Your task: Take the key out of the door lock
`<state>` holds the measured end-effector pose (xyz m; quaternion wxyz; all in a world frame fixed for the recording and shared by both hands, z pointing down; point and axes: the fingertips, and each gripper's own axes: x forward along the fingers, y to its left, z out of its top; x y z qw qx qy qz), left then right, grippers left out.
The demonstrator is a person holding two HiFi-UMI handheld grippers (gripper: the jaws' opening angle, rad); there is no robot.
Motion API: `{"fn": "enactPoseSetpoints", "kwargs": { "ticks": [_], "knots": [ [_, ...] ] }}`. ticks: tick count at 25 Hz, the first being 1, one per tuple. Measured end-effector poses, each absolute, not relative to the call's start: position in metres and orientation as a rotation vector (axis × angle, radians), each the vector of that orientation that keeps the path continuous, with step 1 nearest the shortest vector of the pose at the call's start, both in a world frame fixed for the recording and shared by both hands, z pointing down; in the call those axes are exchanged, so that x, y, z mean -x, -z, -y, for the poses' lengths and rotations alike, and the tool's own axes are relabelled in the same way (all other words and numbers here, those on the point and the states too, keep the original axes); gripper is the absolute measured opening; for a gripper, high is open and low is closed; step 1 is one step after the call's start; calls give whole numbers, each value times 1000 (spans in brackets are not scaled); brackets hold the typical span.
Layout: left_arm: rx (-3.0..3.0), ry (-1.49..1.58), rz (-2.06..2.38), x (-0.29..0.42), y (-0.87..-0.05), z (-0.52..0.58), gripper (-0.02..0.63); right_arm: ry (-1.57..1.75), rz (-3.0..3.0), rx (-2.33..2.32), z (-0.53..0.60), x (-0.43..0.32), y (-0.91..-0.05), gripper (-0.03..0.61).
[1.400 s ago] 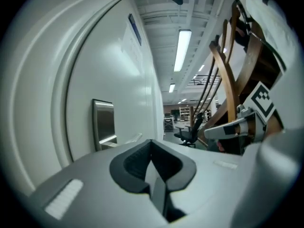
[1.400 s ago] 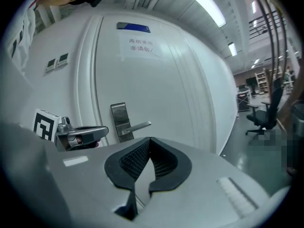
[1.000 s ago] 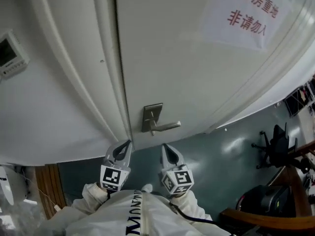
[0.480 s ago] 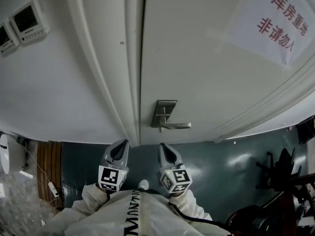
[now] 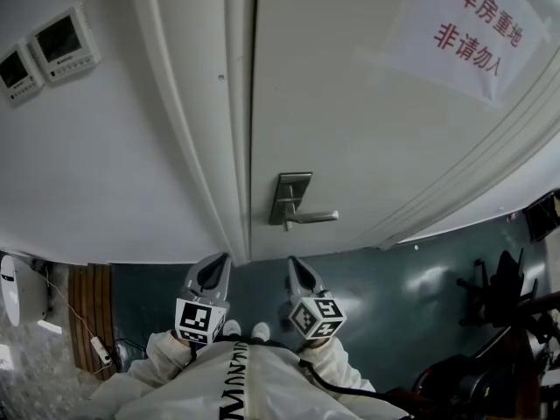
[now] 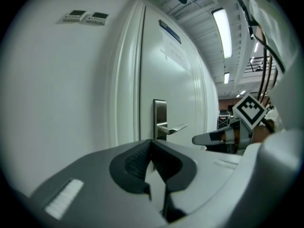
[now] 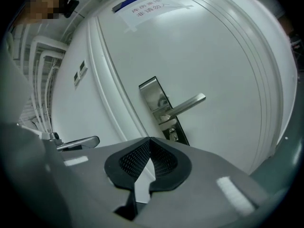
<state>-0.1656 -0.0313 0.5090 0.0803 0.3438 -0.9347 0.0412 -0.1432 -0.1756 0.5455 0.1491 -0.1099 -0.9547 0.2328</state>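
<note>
Status: both tongs are held low in front of me and side by side. Neither touches the door (image 5: pixel 350 103).

Left tongs (image 5: pixel 227 256): pressed together, nothing between the pads. They point at the door frame (image 5: pixel 197 147), just left of the lock plate (image 5: pixel 290 196).

Right tongs (image 5: pixel 291 260): also pressed together and empty, pointing up at the lock plate from below.

Key (image 7: pixel 173 136): in the keyhole on the lower part of the lock plate, directly under the lever handle (image 5: pixel 313 217). It shows only in the right gripper view, as a small silvery bit just above my pads. In the head view it's too small to make out. In the left gripper view the tongs cover that part of the plate.

The lever handle is horizontal, with its free end pointing away from the frame. The door sits closed against the frame.

A paper sign (image 5: pixel 472 26) with red characters is stuck on the door's upper part. Two wall controllers (image 5: pixel 59 40) sit on the wall left of the frame. The floor (image 5: pixel 394 291) is dark green-grey. My white sleeves (image 5: pixel 166 353) are visible behind the marker cubes.
</note>
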Motion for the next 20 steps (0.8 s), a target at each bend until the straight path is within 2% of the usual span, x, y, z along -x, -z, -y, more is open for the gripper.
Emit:
{"fn": "enactPoseSetpoints", "kwargs": {
  "ticks": [4, 7, 9, 15, 20],
  "knots": [
    [-1062, -120, 2792, 162, -507, 29, -1, -758, 2689, 285, 177, 145, -556, 2],
    [-1075, -134, 2784, 159, -507, 26, -2, -1038, 2619, 320, 177, 150, -560, 3],
    [-1076, -147, 2786, 158, -506, 22, -2, -1278, 2530, 398, 174, 157, -562, 112],
    [-1043, -181, 2768, 154, -510, 9, -1, -2060, 2155, 413, 196, 173, -591, 167],
    [-1009, -205, 2760, 155, -513, -1, -1, -2236, 2093, 445, 208, 190, -600, 232]
  ]
}}
